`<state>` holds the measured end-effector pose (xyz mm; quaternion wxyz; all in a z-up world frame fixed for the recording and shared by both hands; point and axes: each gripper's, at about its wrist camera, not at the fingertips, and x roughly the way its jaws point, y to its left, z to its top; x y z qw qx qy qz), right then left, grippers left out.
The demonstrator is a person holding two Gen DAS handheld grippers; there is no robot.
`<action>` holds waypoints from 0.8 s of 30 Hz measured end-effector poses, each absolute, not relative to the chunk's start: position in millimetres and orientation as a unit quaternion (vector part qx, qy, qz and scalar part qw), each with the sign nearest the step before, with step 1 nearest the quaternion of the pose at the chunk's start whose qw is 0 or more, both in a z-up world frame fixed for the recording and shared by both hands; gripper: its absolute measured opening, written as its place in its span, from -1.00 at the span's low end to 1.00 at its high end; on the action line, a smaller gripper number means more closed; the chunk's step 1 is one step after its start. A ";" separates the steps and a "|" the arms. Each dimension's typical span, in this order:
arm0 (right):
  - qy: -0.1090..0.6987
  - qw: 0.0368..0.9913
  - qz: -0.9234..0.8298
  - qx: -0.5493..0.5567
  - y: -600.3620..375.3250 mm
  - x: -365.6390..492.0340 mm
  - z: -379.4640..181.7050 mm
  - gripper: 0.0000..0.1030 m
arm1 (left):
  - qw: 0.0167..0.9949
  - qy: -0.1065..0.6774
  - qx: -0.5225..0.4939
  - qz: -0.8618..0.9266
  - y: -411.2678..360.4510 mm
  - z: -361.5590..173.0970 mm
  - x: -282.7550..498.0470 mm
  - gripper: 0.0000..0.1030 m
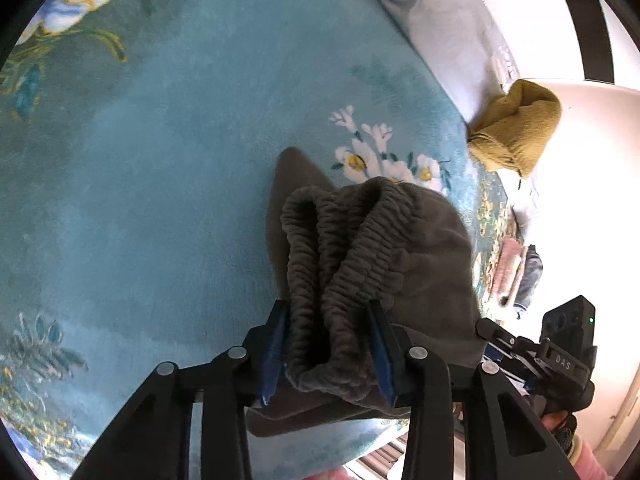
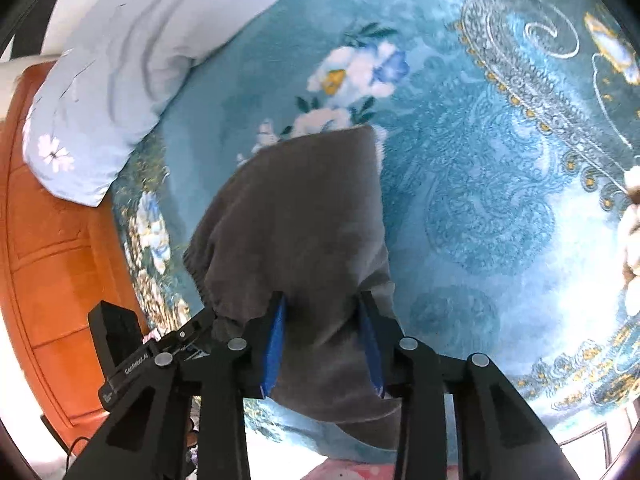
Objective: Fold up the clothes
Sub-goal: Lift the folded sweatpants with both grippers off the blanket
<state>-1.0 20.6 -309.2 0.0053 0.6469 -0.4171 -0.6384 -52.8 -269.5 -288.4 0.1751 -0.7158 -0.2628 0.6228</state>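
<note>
A dark grey garment with a ribbed elastic waistband point(image 1: 344, 248) hangs above a teal flowered blanket point(image 1: 140, 200). My left gripper point(image 1: 330, 312) is shut on the bunched waistband, which fills the space between its blue pads. My right gripper point(image 2: 322, 304) is shut on the smooth grey cloth point(image 2: 304, 216) of the same garment, which hangs forward from its jaws over the blanket point(image 2: 480, 200). The right gripper also shows at the lower right of the left wrist view point(image 1: 540, 356), close beside the left one.
A pale blue pillow point(image 2: 120, 72) lies at the blanket's far edge, also in the left wrist view point(image 1: 440, 20). A mustard yellow cloth point(image 1: 516, 128) sits beside it. An orange wooden bed frame point(image 2: 52, 280) borders the left. Folded clothes point(image 1: 516, 276) lie at the right.
</note>
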 end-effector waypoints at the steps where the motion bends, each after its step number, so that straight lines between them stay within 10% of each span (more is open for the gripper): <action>1: -0.414 0.009 -0.642 0.645 18.4 5.0 -302.7 -0.30 | 0.176 -0.264 -0.713 0.625 -270.4 -284.2 -47.9 -0.21; 9: -0.357 0.026 -0.636 0.683 2.8 53.8 -301.3 -0.32 | 0.139 -0.175 -0.758 0.612 -272.3 -303.5 3.2 -0.25; 14: -0.357 0.017 -0.639 0.681 0.9 68.9 -308.3 -0.31 | 0.108 -0.249 -0.745 0.610 -307.4 -310.3 9.5 -0.17; 19: -0.354 -0.016 -0.650 0.673 23.2 66.4 -320.1 -0.31 | 0.120 -0.304 -0.722 0.610 -321.7 -312.8 -3.8 0.34; 24: -0.439 -0.002 -0.640 0.631 44.1 58.0 -349.3 0.48 | 0.182 -0.253 -0.722 0.617 -293.2 -317.0 -19.3 0.60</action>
